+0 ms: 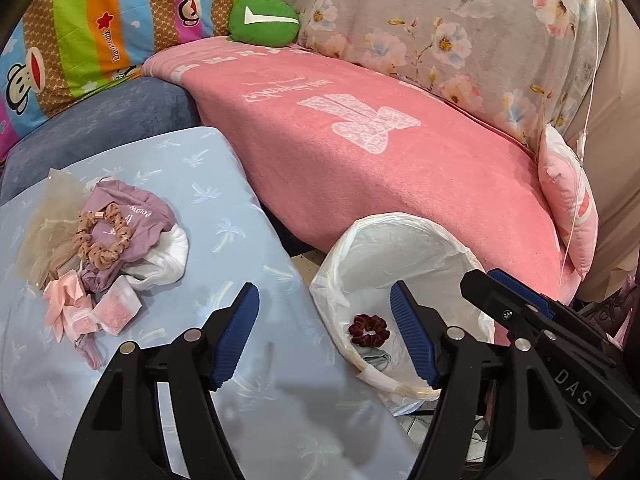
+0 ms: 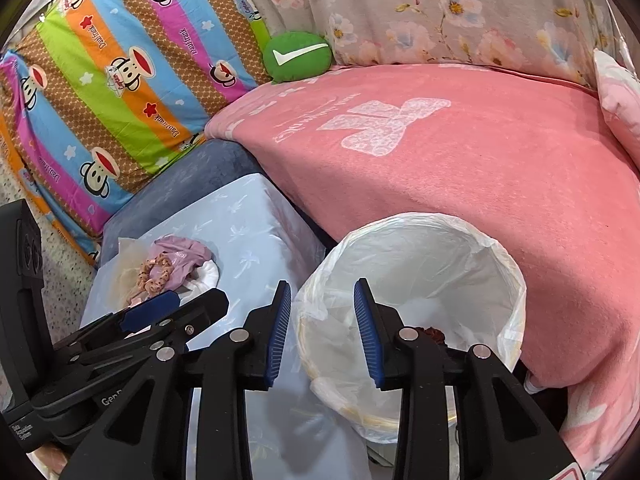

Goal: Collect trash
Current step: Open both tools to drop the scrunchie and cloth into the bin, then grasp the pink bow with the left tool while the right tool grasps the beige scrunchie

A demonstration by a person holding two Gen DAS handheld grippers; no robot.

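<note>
Nearest the left wrist camera, the left gripper (image 1: 324,336) holds its blue-padded jaws wide apart with nothing between them, over the edge of a light blue cloth (image 1: 248,216) and the rim of a bin. The right gripper (image 2: 322,330) stands beside it; its jaws are parted by a narrower gap and are also empty, with no pad touching anything.

Just beyond the fingertips sits the bin (image 1: 400,248), lined with a thin white plastic bag that folds over its rim. Inside it lies a dark red hair scrunchie (image 1: 369,329), with a bit of pale grey-blue material under it; from the right wrist camera only a sliver of that scrunchie (image 2: 434,334) shows behind the right finger.

To the left, on the light blue cloth with its pale palm-tree print, a small heap of trash (image 1: 100,248) remains: a tan dotted scrunchie (image 1: 105,236) lying on a crumpled mauve fabric, some beige gauzy stuff, a white wad, and pink ribbon and packets.

Behind the bin stretches a pink blanket (image 1: 360,152) over a seat. Farther back are a dusty blue cushion (image 1: 120,116), a round green pillow (image 1: 262,20) with a white tick mark, a bright striped cartoon-monkey pillow (image 1: 100,32) and a grey floral cover (image 1: 440,28).
</note>
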